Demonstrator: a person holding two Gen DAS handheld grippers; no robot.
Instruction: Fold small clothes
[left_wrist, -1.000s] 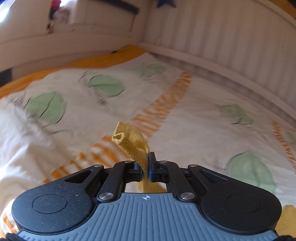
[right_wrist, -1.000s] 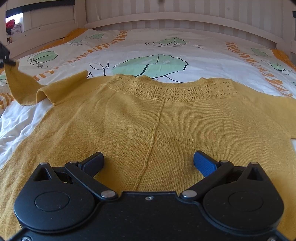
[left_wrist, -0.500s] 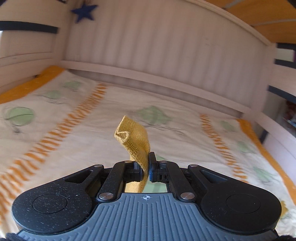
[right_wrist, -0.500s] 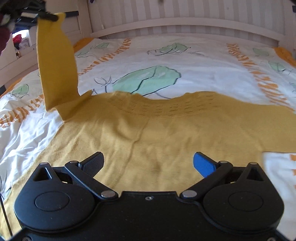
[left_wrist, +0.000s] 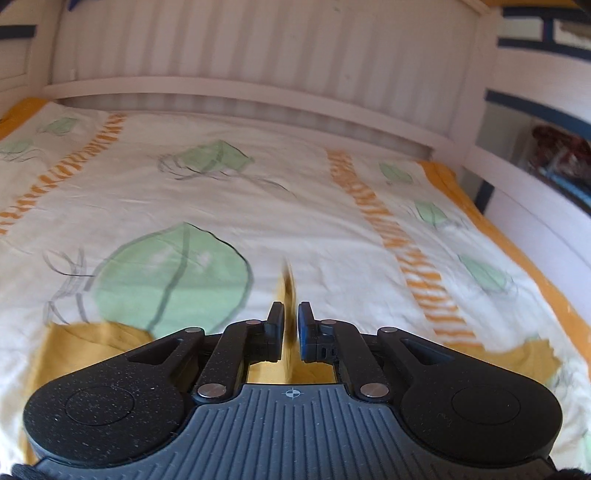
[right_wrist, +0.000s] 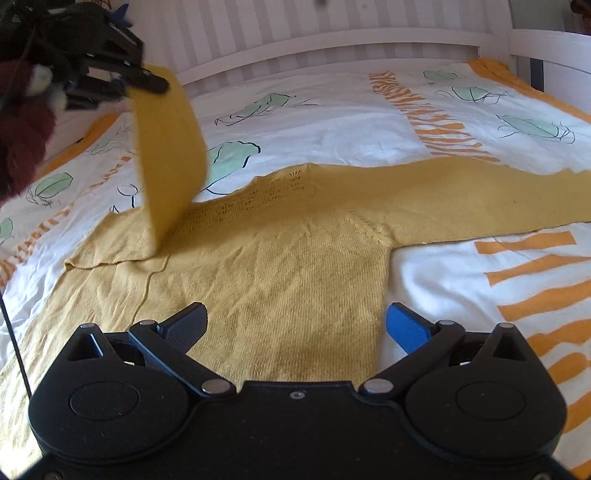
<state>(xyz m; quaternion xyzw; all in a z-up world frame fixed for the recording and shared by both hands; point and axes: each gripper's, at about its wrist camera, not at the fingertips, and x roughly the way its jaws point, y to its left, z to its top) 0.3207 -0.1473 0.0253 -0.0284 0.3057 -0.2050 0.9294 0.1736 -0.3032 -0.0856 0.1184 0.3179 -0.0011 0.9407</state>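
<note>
While your left claw (right_wrist: 147, 79), jaws opening, lifts the mustard sweater's sleeve (right_wrist: 168, 147) at upper left, your right claw (right_wrist: 295, 326) hangs open over the sweater (right_wrist: 288, 266) spread across the bed (right_wrist: 332, 122).

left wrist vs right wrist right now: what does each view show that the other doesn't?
Left wrist only: the left claw up close, its jaws opening with the mustard sleeve cuff edge-on between them, and a shelf nook at the right.

Right wrist only: the right claw wide open and empty, the sweater body flat with its lace yoke, the other sleeve spread out to the right, and the lifted sleeve as a whole, hanging from the left claw.

Both: the leaf-print duvet, the white slatted headboard, and the mustard sweater.
</note>
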